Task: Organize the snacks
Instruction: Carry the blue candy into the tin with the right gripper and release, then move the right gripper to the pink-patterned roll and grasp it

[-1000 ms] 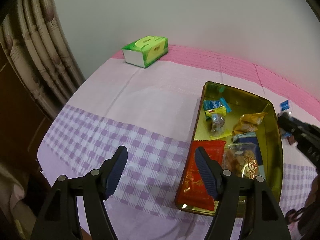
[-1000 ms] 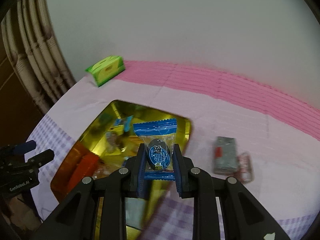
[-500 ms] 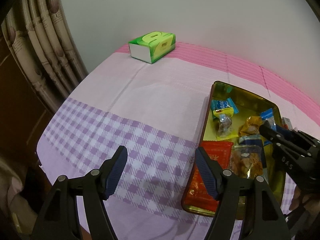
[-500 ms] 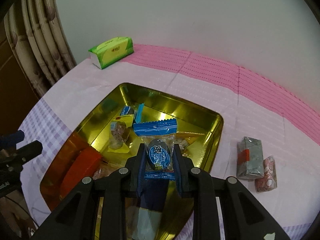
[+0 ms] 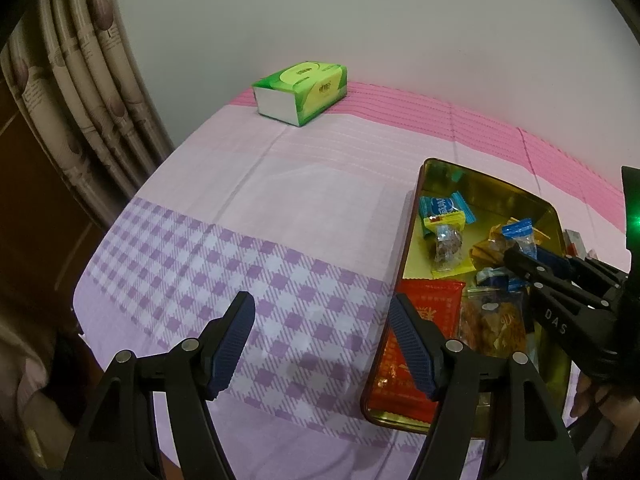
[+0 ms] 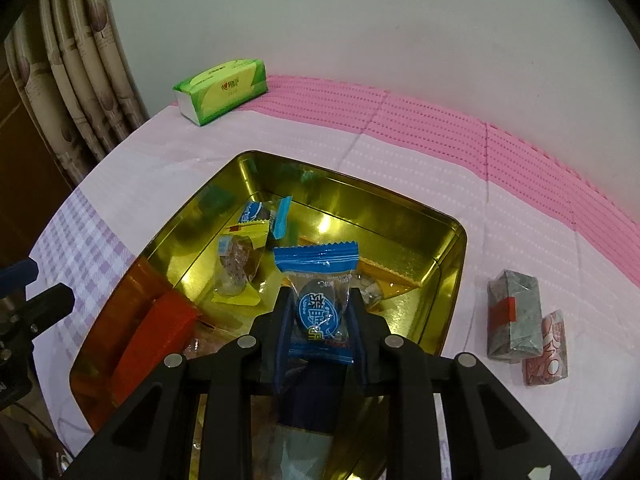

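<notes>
Blue-wrapped candy (image 6: 319,300), pinched in the right gripper (image 6: 318,320), has travelled over the gold tin (image 6: 448,280), ready to drop; left gripper (image 5: 320,344) stays wide, empty.

"DAS" on right gripper (image 5: 560,280); other print unreadable.

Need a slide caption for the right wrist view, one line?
Right hand-held gripper holds a blue-wrapped candy over the gold tin; two snacks wait on the cloth.

left gripper (image 5: 320,344): jaws wide apart | right gripper (image 6: 320,312): jaws clamped, loaded
</notes>
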Tool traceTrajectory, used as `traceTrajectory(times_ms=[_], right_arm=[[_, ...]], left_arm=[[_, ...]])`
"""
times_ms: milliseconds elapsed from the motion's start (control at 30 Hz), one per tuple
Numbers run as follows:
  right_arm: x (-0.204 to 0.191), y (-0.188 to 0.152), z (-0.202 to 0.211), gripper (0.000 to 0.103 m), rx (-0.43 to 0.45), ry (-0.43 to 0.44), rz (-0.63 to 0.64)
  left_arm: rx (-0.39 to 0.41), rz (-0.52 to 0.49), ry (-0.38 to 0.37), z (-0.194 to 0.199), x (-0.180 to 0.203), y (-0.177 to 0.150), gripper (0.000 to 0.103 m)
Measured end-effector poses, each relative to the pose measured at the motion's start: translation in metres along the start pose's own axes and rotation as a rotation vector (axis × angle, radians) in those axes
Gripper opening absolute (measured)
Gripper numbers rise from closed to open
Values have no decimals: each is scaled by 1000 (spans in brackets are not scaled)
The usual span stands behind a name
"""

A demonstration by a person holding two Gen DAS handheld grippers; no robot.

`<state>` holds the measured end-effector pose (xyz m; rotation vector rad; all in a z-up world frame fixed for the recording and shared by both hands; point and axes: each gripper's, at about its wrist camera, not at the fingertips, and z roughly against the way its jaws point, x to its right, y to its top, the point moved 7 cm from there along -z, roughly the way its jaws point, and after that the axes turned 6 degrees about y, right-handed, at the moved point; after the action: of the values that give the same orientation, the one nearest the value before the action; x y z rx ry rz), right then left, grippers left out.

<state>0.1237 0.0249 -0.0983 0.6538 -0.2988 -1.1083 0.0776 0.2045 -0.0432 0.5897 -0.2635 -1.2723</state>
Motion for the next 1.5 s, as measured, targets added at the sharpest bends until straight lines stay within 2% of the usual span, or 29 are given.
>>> traceTrajectory(times_ms=[67, 300, 800, 1000, 1400, 1500], right_arm=[[-1, 0, 1, 27, 3, -5, 5], [-2, 5, 13, 45, 34, 12, -6], [13, 9, 57, 47, 115, 41, -60], [41, -4, 69, 48, 128, -2, -91], [139, -54, 79, 48, 99, -150, -212], [155, -62, 77, 48, 89, -165, -227]], left_arm=[[0, -1, 1, 0, 0, 0, 70], [-1, -7, 1, 0, 2, -1, 70], [5, -25, 0, 2, 6, -2, 70], [4, -26, -1, 2, 6, -2, 70], [13, -34, 10, 5, 6, -2, 70], [16, -42, 13, 6, 8, -3, 70]])
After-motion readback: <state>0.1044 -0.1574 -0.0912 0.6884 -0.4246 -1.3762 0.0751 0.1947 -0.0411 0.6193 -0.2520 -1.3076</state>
